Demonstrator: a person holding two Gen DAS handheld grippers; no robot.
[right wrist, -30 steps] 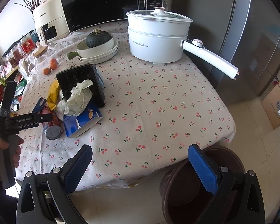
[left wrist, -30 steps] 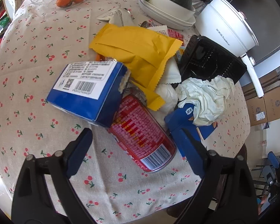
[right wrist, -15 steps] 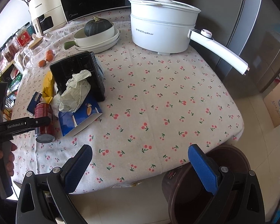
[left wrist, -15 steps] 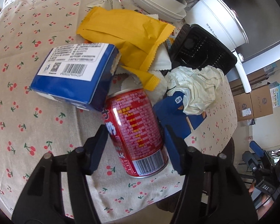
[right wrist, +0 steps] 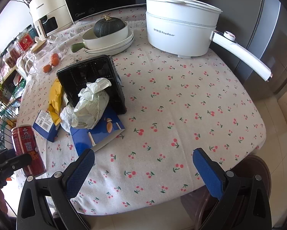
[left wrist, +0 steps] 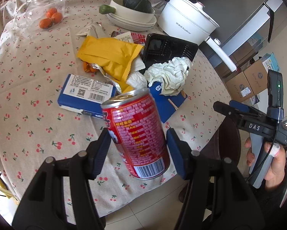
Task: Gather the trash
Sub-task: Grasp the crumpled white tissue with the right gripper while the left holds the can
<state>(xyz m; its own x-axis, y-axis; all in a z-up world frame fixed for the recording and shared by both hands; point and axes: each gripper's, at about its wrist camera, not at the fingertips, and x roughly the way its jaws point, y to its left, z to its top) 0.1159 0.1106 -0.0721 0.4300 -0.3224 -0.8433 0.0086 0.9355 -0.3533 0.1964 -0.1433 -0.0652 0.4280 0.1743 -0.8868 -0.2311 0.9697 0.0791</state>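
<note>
My left gripper (left wrist: 138, 147) is shut on a red drink can (left wrist: 137, 134), which hangs tilted above the cherry-print tablecloth (left wrist: 28, 105). The same can (right wrist: 26, 149) shows at the lower left of the right wrist view. Behind it lies a trash pile: a blue box (left wrist: 86, 94), a yellow bag (left wrist: 110, 57), crumpled paper (left wrist: 168, 74), a black plastic tray (left wrist: 168, 49) and a flattened blue carton (left wrist: 168, 105). My right gripper (right wrist: 143, 163) is open over the table's near edge with nothing between its fingers. A brown bin (right wrist: 258, 172) stands on the floor beside the table.
A white electric pot (right wrist: 181, 26) with a long handle stands at the back right. Stacked white dishes hold a dark squash (right wrist: 109, 26). A glass jar with oranges (left wrist: 47, 17) sits at the back left. Cardboard boxes (left wrist: 246, 80) are on the floor.
My left gripper closed on the red can, which lay on its side, and lifted it off the table. My right gripper moved from above the bin to over the table edge.
</note>
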